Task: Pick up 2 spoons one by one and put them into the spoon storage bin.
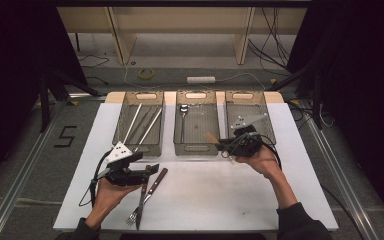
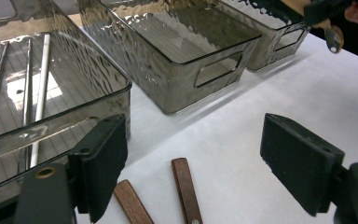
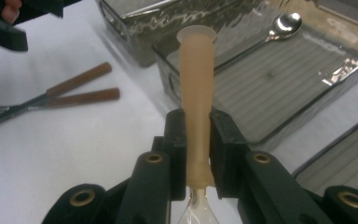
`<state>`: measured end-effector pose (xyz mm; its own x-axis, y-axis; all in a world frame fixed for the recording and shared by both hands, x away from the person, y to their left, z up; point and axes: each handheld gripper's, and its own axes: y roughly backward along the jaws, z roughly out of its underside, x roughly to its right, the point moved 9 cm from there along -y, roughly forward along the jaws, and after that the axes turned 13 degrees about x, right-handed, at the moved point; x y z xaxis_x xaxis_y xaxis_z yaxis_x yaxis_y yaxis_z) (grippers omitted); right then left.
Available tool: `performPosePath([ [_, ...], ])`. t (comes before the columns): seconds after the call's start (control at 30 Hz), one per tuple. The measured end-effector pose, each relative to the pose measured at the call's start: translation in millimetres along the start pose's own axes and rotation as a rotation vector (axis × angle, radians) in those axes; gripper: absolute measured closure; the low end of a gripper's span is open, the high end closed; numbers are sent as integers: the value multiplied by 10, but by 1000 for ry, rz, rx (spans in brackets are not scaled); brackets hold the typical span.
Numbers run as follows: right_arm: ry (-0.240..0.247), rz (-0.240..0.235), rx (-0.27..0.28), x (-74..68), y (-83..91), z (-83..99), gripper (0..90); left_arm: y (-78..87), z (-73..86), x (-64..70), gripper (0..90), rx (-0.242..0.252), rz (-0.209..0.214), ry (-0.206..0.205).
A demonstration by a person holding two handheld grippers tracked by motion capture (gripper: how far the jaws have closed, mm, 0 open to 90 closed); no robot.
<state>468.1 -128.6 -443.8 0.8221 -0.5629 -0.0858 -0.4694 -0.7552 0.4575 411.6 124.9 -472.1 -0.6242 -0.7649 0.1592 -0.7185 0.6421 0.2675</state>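
Note:
My right gripper (image 1: 220, 143) (image 3: 198, 122) is shut on the tan handle of a spoon (image 3: 196, 79). It holds the spoon above the front edge of the middle tray (image 1: 195, 147), and the metal bowl (image 2: 334, 38) hangs behind the jaws. On the white table lie two wood-handled utensils (image 1: 150, 189) (image 3: 80, 79), one of them a fork. My left gripper (image 1: 151, 169) (image 2: 196, 156) is open just above their handles (image 2: 186, 192), jaws wide apart on either side.
Three clear grey trays stand in a row at the back. The left tray (image 1: 141, 145) (image 2: 98, 100) holds several long metal rods (image 2: 39, 93). A metal spoon (image 1: 183, 109) (image 3: 284, 24) lies in the middle tray. The right tray (image 1: 272, 131) is behind my right gripper.

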Motion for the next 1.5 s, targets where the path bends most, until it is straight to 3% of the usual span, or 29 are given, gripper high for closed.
performPosePath([
  [0.6,-15,96,-5,296,-405,-419,785,-13,5,0,231,-6,9,-7],
  [1.17,-36,160,-15,481,-761,-562,784,-13,-11,14,227,6,29,-10],
  [1.5,-47,192,-39,559,-896,-524,782,-10,-26,27,225,19,33,-15],
])
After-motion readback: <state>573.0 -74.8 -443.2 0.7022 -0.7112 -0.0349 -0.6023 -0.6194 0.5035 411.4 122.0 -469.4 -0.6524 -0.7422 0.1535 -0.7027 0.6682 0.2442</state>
